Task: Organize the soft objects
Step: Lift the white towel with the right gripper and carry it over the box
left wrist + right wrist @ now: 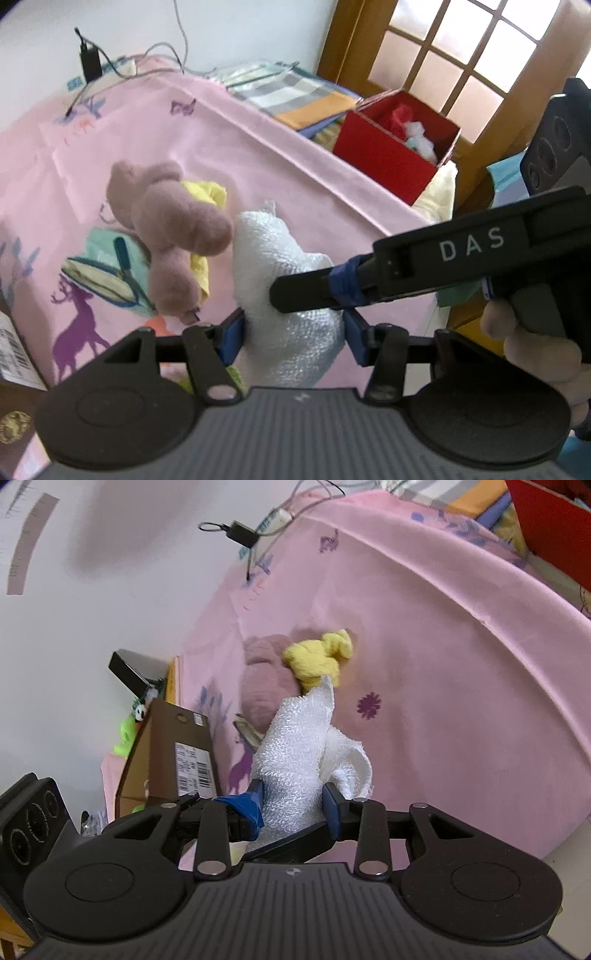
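Observation:
A white knitted towel hangs bunched above the pink bedsheet, held from two sides. My left gripper is shut on its lower part, blue pads pressing into both sides. My right gripper is shut on the same towel; one of its black fingers crosses the towel in the left wrist view. Behind the towel lie a pink plush toy, a yellow cloth and a teal zip pouch.
A red box holding red and white soft items stands past the bed's far edge, next to folded striped fabric. A brown cardboard box sits beside the bed. A charger with cables lies near the wall. A hand grips the right tool.

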The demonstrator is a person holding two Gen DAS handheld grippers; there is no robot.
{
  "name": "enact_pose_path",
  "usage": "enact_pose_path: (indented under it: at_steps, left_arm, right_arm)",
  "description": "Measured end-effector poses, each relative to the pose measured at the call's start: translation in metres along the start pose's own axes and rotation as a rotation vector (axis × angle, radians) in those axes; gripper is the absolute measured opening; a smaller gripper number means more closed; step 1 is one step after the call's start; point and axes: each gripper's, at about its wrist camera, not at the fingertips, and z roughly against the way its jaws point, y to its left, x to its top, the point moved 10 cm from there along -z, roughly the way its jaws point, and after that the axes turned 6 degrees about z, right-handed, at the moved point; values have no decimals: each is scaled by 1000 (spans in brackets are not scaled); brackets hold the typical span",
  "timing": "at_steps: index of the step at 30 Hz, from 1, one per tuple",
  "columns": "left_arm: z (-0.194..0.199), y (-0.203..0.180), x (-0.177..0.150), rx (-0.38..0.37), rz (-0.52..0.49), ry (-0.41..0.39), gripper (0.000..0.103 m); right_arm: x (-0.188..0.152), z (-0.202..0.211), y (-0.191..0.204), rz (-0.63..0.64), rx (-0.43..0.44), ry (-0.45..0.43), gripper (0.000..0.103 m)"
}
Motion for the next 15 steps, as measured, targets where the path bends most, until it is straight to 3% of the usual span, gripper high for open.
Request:
enact_pose_path:
  at_steps: [15]
  left_arm:
    - [103, 69, -15, 68, 74, -189, 52]
  right_arm:
    - [-16, -24, 111, 181, 75, -22, 19]
